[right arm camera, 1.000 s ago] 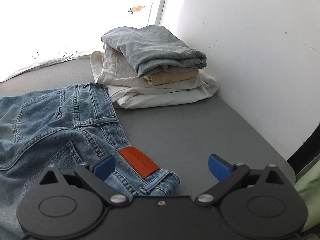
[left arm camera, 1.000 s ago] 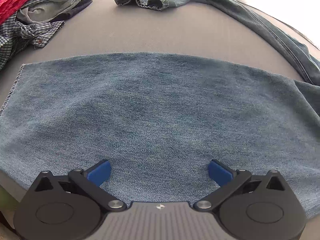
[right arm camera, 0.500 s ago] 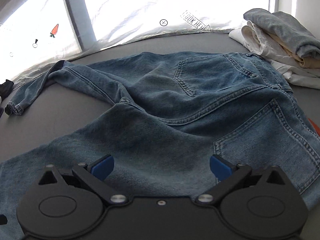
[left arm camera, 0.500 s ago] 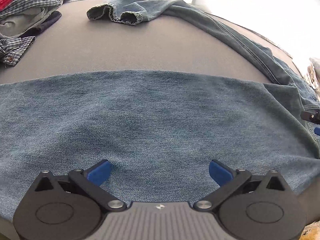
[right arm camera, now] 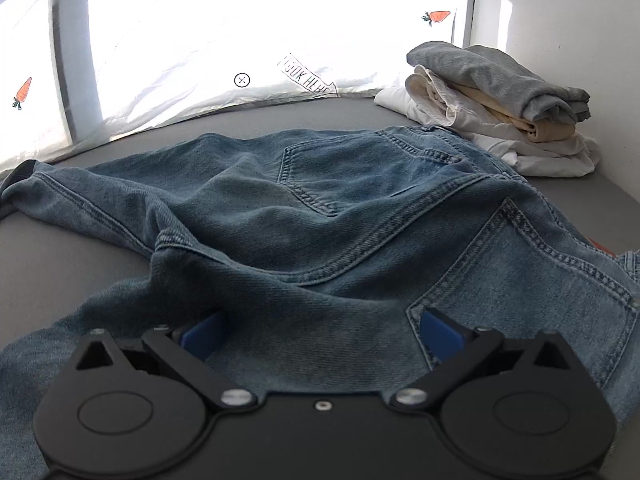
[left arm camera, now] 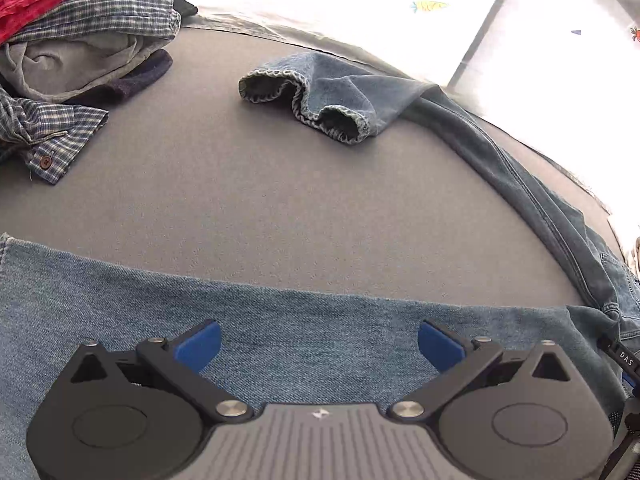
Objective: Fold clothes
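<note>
A pair of blue jeans (right arm camera: 320, 208) lies spread on the grey surface, back pockets up. In the left wrist view one leg (left arm camera: 280, 332) lies flat across the near edge and the other leg (left arm camera: 520, 184) runs away to a crumpled hem (left arm camera: 308, 96). My left gripper (left arm camera: 319, 342) is open and empty, low over the near leg. My right gripper (right arm camera: 320, 334) is open, low over the seat of the jeans near the lower back pocket (right arm camera: 532, 292), with denim bulging between its fingers.
A pile of unfolded clothes (left arm camera: 72, 52), checked shirt and red cloth, lies at the far left. A stack of folded clothes (right arm camera: 500, 104) sits at the far right against a white wall (right arm camera: 560, 12). A bright curtain (right arm camera: 240, 40) bounds the back edge.
My left gripper has pulled back toward the near edge of the leg, so more grey surface and the far hem show. My right gripper has swung left from the waistband and dropped onto the seat.
</note>
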The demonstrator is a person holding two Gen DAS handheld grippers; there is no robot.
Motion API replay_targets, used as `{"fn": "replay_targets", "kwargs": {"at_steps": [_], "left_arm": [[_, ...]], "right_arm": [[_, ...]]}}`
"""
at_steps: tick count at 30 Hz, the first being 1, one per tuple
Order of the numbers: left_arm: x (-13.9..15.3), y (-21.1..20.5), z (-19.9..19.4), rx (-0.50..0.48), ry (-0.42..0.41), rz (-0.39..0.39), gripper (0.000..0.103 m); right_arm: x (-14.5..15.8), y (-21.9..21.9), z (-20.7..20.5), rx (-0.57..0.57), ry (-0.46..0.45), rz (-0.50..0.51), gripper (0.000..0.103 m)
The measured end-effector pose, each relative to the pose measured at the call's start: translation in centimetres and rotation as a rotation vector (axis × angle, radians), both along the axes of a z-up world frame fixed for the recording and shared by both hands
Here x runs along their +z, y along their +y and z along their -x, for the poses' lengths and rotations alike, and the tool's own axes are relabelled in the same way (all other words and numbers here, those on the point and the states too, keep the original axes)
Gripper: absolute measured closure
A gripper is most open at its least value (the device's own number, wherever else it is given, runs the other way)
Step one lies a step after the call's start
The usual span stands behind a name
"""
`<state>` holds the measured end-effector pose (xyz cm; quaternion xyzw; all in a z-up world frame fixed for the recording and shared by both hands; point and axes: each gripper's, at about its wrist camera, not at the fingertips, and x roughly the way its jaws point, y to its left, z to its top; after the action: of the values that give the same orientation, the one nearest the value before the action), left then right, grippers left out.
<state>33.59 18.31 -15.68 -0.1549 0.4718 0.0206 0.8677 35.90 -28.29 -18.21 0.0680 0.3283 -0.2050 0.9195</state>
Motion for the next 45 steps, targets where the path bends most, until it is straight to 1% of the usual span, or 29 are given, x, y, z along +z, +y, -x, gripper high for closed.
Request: {"fn": "replay_targets", "kwargs": {"at_steps": [2,6,9,12,13,15,17,18,20,23,24,25,26,27,28,29,30,32,36,39,42,45], "left_arm": [[-0.2,0.9,-2.1,-0.003,0.005,0.016,0.000],[-0.7,3.2,-6.9,0.027,0.017,0.072,0.000],[-1.3,4.9,-10.4,0.072,0.028,0.151,0.000],[-1.7,5.6,-13.7,0.082,0.014,0.244,0.001],[-1.7,5.6,-14.6,0.077,0.008,0.263,0.001],[-2.0,5.2,-16.6,0.069,-0.006,0.287,0.008],[-2.3,4.9,-18.2,0.077,-0.012,0.301,0.024],[-2.6,4.9,-18.9,0.084,-0.010,0.313,0.027],[-3.2,5.0,-20.1,0.110,-0.009,0.334,0.036],[-3.6,5.8,-20.8,0.152,-0.007,0.379,0.038],[-3.7,6.1,-20.8,0.161,-0.004,0.391,0.040],[-3.9,6.5,-20.8,0.170,-0.001,0.403,0.056],[-4.1,7.0,-20.7,0.181,0.009,0.402,0.079],[-4.3,7.5,-20.5,0.194,0.023,0.395,0.090],[-4.4,8.0,-20.1,0.206,0.018,0.410,0.096],[-4.5,8.6,-19.6,0.218,0.003,0.437,0.098],[-4.2,9.1,-19.1,0.229,-0.014,0.444,0.100],[-3.2,9.9,-18.2,0.244,-0.048,0.426,0.101],[0.4,12.0,-16.1,0.254,-0.131,0.352,0.101],[3.3,14.5,-14.0,0.299,-0.192,0.283,0.101],[6.1,16.9,-11.8,0.344,-0.251,0.197,0.101],[7.4,18.6,-10.1,0.379,-0.256,0.092,0.101]], "right_arm": [[0.0,-0.1,-0.5,-0.026,-0.008,0.002,0.000],[0.1,-0.2,-0.7,-0.029,-0.009,0.005,0.000],[0.0,-0.1,-0.7,-0.030,-0.009,0.008,0.000],[0.0,0.2,-0.6,-0.032,-0.008,0.013,0.000],[0.0,0.2,-0.6,-0.032,-0.008,0.014,0.000],[-0.1,0.3,-0.6,-0.033,-0.008,0.014,0.000],[-0.1,0.2,-0.6,-0.032,-0.007,0.014,0.000],[-0.1,0.2,-0.6,-0.032,-0.007,0.014,0.000],[-0.1,0.2,-0.6,-0.032,-0.007,0.015,0.000],[-0.1,0.2,-0.7,-0.032,-0.007,0.015,0.000],[-0.1,0.3,-0.7,-0.032,-0.007,0.015,0.000],[-0.1,0.3,-0.7,-0.033,-0.007,0.015,0.000],[-0.1,0.2,-0.7,-0.033,-0.007,0.014,0.000],[-0.1,0.2,-0.7,-0.033,-0.007,0.014,0.000],[-0.1,0.2,-0.7,-0.033,-0.007,0.014,0.000],[-0.1,0.2,-0.7,-0.032,-0.007,0.014,0.000],[-0.1,0.2,-0.7,-0.032,-0.007,0.014,0.000],[-0.1,0.1,-0.7,-0.032,-0.007,0.014,0.000],[-0.1,0.2,-0.8,-0.033,-0.007,0.013,0.000],[-0.1,0.2,-0.8,-0.033,-0.007,0.013,0.000],[-0.1,0.2,-0.8,-0.033,-0.007,0.013,0.000],[-0.1,0.2,-0.8,-0.033,-0.007,0.013,0.000]]}}
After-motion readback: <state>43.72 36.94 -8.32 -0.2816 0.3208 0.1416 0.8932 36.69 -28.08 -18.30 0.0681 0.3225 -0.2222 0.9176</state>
